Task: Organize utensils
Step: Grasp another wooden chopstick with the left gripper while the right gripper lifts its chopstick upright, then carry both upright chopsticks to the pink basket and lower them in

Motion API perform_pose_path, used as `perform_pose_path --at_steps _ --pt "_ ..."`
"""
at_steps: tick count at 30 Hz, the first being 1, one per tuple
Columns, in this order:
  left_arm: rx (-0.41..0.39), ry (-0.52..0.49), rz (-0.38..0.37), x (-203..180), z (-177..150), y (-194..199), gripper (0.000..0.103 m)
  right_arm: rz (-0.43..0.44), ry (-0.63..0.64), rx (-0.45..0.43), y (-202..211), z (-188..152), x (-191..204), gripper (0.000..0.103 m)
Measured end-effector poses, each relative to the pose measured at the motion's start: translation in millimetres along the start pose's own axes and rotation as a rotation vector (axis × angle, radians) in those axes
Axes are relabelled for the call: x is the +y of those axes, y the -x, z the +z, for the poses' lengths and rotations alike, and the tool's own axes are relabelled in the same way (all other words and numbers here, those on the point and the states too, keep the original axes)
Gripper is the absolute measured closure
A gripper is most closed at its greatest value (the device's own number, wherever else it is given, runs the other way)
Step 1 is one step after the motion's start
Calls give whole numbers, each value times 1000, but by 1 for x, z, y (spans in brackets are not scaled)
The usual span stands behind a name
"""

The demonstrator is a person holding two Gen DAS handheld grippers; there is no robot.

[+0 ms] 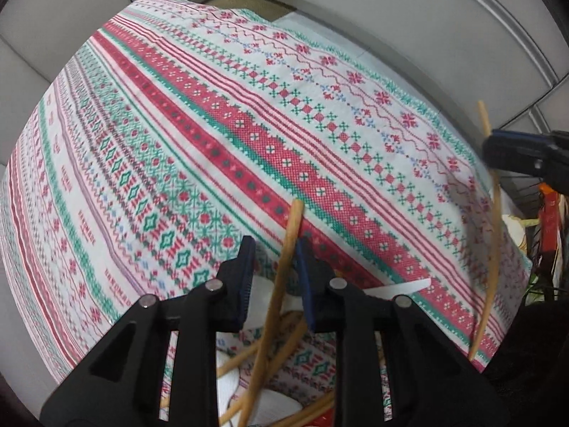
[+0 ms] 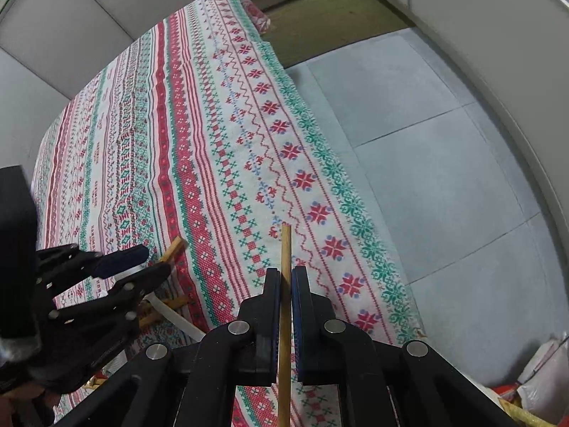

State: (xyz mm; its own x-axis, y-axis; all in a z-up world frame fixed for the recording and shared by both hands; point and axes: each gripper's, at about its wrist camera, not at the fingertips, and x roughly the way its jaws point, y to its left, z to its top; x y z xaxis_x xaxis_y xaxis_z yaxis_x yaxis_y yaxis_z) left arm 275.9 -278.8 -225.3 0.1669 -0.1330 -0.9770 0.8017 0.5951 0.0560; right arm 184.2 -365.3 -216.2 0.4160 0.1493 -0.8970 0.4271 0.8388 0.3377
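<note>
Right tool (image 2: 286, 284) is clamped on a single wooden chopstick (image 2: 285, 302), the stick running straight up between the pads with its blunt end poking out ahead over the patterned cloth (image 2: 199, 163) on the tabletop. Over on the other side, the left tool (image 1: 275, 267) stands spread apart, a thicker wooden stick (image 1: 284, 277) passing through the gap and leaning against one blue pad, not squeezed as far as I can judge. Below it, a loose tangle of more wooden sticks (image 1: 249, 359) lies over something white. To do this well, I'd say the left tool should close squarely around the stick's middle before lifting, so it doesn't pivot, while the right keeps its chopstick level and clear of the pile. Writing? There are small repeated words woven into the cloth's stripes, but they're too small and blurred to read. No brand shows anywhere.
</note>
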Motion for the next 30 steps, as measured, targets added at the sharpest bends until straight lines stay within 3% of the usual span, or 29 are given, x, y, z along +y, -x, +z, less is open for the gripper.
perform_pose_path --at_steps 7,8,9,12,22,30 --pt "45 -7 -10 0 15 -11 79 -8 -9 6 0 0 -3 98" --pt "46 4 -13 3 18 -12 81 -10 -11 6 0 0 -3 98" --pt "45 21 -15 3 16 -10 92 -12 -12 7 0 0 -2 98" --pt "32 58 17 7 17 -8 95 -15 -13 5 1 0 0 98" --pt "-110 189 36 35 -13 53 95 -2 40 -34 17 -5 26 98" --pt "-268 315 69 53 -64 119 95 16 126 -109 47 -17 65 98"
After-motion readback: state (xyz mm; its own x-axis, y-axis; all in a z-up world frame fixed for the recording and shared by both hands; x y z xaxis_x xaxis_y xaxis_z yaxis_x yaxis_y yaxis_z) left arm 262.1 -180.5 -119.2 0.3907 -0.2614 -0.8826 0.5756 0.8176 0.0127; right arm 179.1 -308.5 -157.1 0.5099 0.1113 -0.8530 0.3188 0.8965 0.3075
